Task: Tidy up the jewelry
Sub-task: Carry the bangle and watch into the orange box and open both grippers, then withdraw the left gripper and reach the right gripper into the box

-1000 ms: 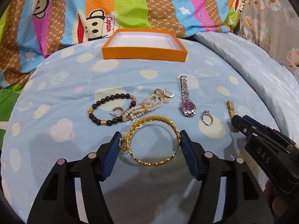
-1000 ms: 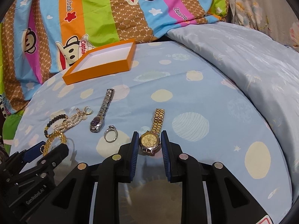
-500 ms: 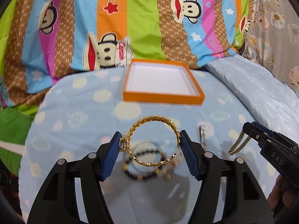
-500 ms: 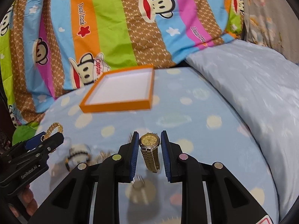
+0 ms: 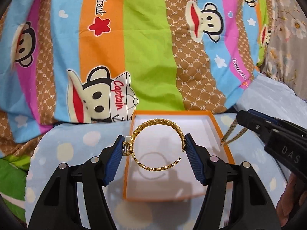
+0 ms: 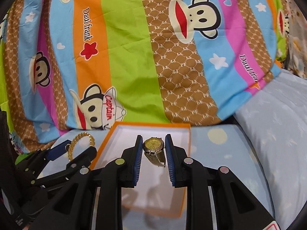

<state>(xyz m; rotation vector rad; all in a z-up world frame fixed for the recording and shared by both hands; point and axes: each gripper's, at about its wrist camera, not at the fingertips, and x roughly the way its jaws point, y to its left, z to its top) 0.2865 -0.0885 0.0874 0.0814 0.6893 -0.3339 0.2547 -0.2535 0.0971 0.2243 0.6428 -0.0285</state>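
My left gripper (image 5: 154,143) is shut on a gold chain bracelet (image 5: 159,167) and holds it above the orange box (image 5: 163,196) with a white inside. My right gripper (image 6: 153,143) is shut on a gold watch (image 6: 153,146), its strap hanging down, above the same box (image 6: 105,144). The right gripper shows in the left wrist view (image 5: 268,132) at the right, with the watch strap (image 5: 232,134) dangling over the box's right rim. The left gripper with the bracelet (image 6: 76,143) shows at the left in the right wrist view.
The box lies on a light blue spotted sheet (image 5: 67,149). A bright striped monkey-print quilt (image 5: 144,48) rises right behind it. A pale blue pillow (image 6: 278,124) lies to the right.
Both grippers lifted their pieces off the sheet and moved forward to the box. The other jewelry on the sheet has dropped out of view.
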